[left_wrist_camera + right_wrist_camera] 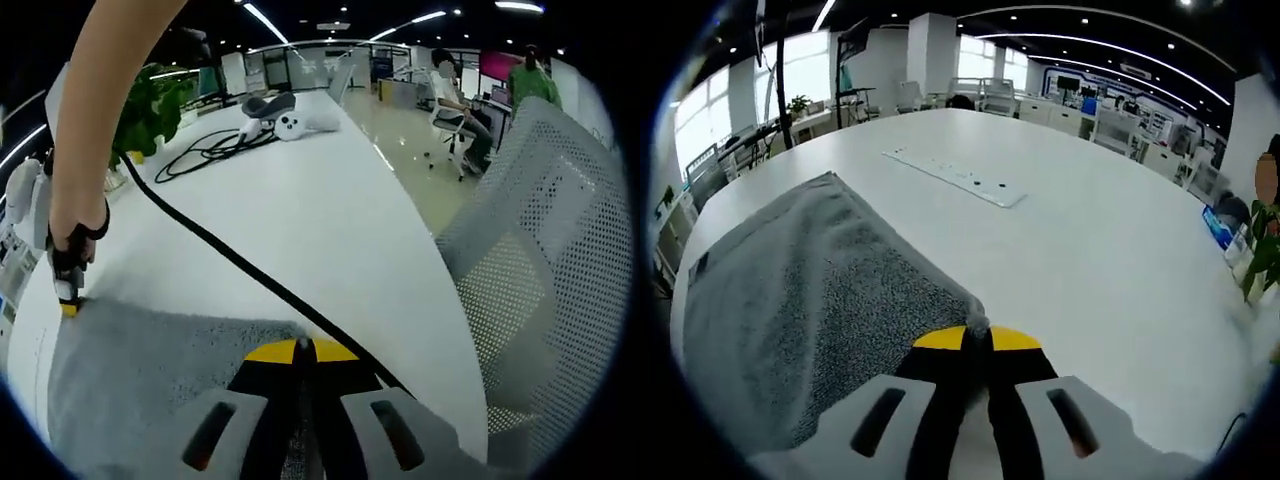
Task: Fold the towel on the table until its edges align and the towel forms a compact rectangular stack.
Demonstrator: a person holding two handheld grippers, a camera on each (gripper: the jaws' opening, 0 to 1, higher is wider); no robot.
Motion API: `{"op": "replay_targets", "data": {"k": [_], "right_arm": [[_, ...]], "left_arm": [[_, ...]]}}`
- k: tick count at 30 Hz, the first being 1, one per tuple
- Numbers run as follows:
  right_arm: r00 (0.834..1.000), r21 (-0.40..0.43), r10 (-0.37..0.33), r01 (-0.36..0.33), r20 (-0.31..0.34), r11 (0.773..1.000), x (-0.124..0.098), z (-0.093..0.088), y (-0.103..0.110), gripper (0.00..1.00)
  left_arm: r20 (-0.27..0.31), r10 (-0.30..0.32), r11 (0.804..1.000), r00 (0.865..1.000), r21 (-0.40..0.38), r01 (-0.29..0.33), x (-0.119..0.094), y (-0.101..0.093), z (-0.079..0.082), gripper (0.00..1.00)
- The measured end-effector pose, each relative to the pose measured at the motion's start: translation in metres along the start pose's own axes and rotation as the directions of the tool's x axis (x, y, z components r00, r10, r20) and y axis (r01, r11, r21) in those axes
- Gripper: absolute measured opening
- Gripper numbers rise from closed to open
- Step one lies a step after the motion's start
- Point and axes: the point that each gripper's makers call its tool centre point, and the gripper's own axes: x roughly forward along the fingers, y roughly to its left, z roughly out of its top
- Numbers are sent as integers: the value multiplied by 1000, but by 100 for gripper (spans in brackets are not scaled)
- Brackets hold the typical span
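Observation:
A grey towel (150, 380) lies flat on the white table (330, 220). In the left gripper view my left gripper (300, 352) has its yellow-tipped jaws together on the towel's near edge. At the left, a bare arm holds my other gripper (68, 300), which pinches the towel's far corner against the table. In the right gripper view the towel (810, 310) spreads out to the left on the table (1090, 240). My right gripper (977, 335) is shut on the towel's corner, and a small tuft of cloth peeks above the tips.
A black cable (230, 262) runs diagonally over the table past the towel. White controllers (290, 124) and coiled cables (205, 152) lie far back, beside a green plant (150, 110). A white mesh chair (545, 250) stands at the table's edge. A flush socket strip (955, 178) lies beyond the towel.

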Motion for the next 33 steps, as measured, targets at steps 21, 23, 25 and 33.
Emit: {"op": "replay_targets", "data": {"k": [21, 23, 25, 33], "right_arm": [[1000, 207, 3, 2, -21, 978, 0, 4, -3, 3], [1000, 218, 6, -4, -11, 976, -3, 8, -3, 3], [1000, 237, 13, -14, 5, 971, -8, 14, -2, 3], [999, 227, 33, -42, 41, 973, -23, 34, 6, 3]], "left_arm": [[104, -21, 988, 994, -148, 37, -9, 5, 0, 3], [114, -9, 988, 993, -153, 27, -13, 6, 2, 3], [121, 7, 988, 993, -157, 12, -17, 7, 4, 3], [117, 79, 980, 990, -193, -55, -42, 16, 6, 3]]}}
